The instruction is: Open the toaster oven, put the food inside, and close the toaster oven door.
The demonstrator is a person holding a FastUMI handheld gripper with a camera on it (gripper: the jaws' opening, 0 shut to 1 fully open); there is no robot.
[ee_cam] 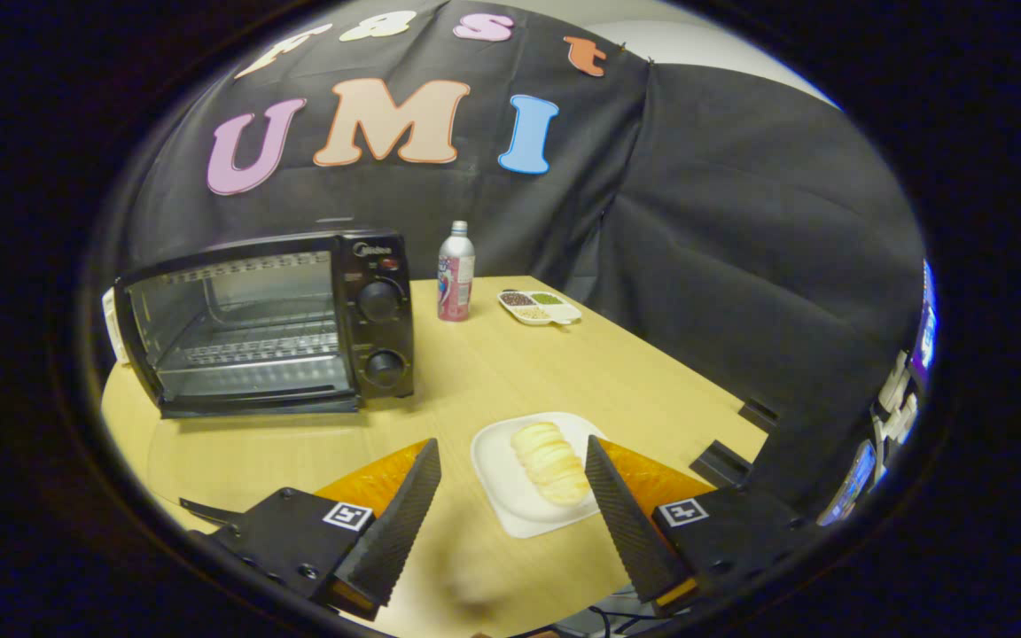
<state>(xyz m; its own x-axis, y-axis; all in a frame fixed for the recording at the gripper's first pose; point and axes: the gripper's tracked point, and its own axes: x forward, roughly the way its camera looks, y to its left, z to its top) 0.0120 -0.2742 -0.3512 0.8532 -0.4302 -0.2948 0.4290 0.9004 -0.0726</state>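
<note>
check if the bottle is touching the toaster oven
Apart. The gripper view shows bare table between the bottle and the toaster oven.

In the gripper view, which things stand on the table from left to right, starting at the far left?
toaster oven → bottle → white plate with the bread, between the open fingers of the hand-held gripper → divided dish.

Gripper point(513, 456) held above the tabletop, tilted downward, two fingers point(409, 509) spread wide apart, jaws empty, nothing pressed between the ridged inner faces
</note>
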